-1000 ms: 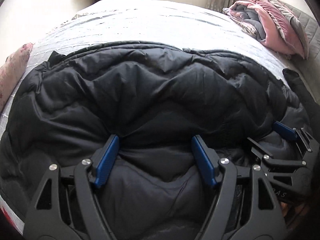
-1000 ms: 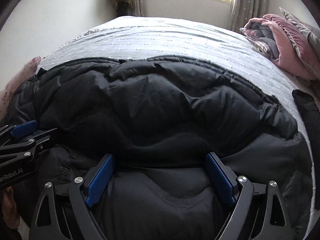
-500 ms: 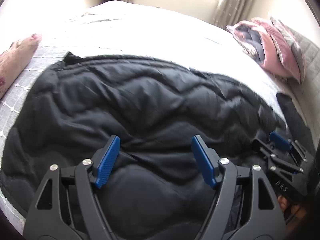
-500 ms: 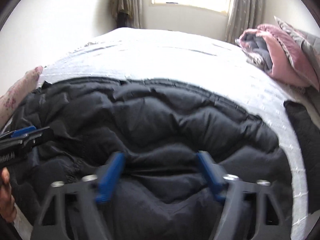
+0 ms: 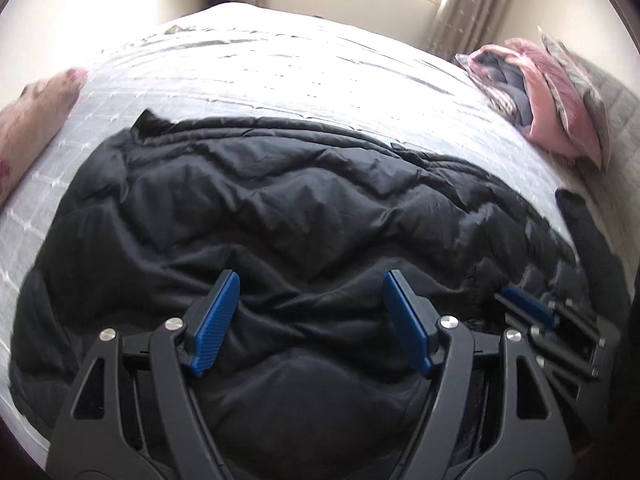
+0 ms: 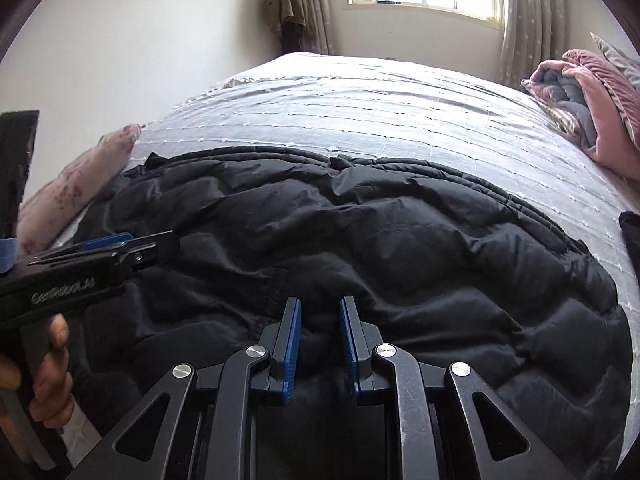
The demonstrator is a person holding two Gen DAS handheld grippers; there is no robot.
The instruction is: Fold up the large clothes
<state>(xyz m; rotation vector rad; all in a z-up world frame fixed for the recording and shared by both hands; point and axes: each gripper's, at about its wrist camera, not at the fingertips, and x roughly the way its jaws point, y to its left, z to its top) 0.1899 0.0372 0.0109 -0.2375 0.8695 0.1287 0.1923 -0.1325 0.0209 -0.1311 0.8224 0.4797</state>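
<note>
the coat (image 6: 360, 240) lies long left-to-right on the bed (image 6: 360, 100), its near edge bunched in the just-narrowed right claw (image 6: 319, 342) and under the wide, unclamped left claw (image 5: 312, 320).

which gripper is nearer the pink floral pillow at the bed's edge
Left. In the right wrist view the left gripper sits just beside the floral pillow, while the right gripper is farther off, closed on the black jacket near its middle.

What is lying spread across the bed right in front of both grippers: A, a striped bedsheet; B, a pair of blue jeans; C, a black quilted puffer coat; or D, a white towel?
C: a black quilted puffer coat lies spread over the pale bedspread, just ahead of the right gripper and the left gripper.
</note>
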